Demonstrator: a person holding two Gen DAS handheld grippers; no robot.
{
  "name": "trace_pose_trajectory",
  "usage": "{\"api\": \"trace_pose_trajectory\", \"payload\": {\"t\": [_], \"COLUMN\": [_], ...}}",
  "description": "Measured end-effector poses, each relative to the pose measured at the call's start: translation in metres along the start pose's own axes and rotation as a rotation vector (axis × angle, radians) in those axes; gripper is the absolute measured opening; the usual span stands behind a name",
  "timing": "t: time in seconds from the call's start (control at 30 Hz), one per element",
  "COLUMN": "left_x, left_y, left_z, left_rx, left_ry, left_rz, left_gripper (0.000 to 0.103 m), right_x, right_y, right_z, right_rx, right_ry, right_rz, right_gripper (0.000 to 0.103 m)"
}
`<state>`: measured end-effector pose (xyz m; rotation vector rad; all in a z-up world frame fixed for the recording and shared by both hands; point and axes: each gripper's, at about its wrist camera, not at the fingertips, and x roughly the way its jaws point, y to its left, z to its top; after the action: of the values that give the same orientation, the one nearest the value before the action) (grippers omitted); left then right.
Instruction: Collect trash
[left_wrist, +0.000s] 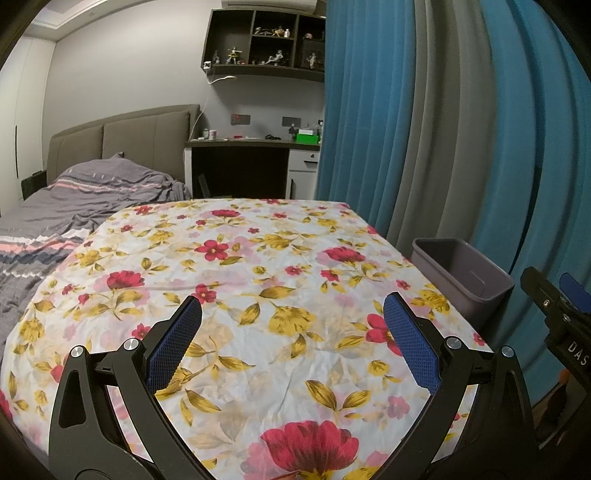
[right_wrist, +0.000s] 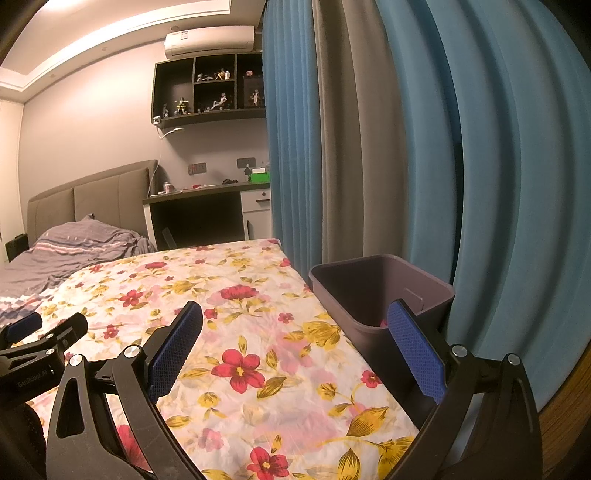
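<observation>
Left wrist view: the left claw (left_wrist: 291, 310) fills the lower frame, its blue pads (left_wrist: 173, 343) spread wide with nothing between them. Beneath it lies the counter (left_wrist: 258, 258), covered by a floral cloth. The bin (left_wrist: 461, 280), grey and open-topped, stands at the counter's right edge, centre right of the frame, in front of the blue curtain (left_wrist: 369, 110). Part of the right claw (left_wrist: 557, 299) shows at the right edge. A bed (left_wrist: 55, 206) occupies the left of the frame.

Right wrist view: the right claw (right_wrist: 295, 314) sits in the lower frame, pads wide apart, gripping nothing. The bin (right_wrist: 369, 284) is centre right, just beyond the right pad (right_wrist: 413, 350); something pink (right_wrist: 384, 323) lies at its bottom, too hidden to identify. The left claw (right_wrist: 44, 328) shows at the left edge; whether it is spread cannot be told here
</observation>
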<state>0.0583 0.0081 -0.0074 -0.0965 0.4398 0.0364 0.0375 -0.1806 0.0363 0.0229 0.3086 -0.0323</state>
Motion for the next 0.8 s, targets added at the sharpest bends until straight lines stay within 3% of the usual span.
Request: {"api": "trace_pose_trajectory", "payload": {"t": [0.8], "left_x": [0.0047], "left_y": [-0.0059], "left_z": [0.0014], "left_rx": [0.005], "left_ry": [-0.004], "left_rz": [-0.011], "left_gripper": [0.097], "right_x": [0.0], "right_y": [-0.0016], "right_z": [-0.0018], "right_rx": [0.002], "right_ry": [0.001], "right_rz": [-0.001], "right_gripper": [0.096]}}
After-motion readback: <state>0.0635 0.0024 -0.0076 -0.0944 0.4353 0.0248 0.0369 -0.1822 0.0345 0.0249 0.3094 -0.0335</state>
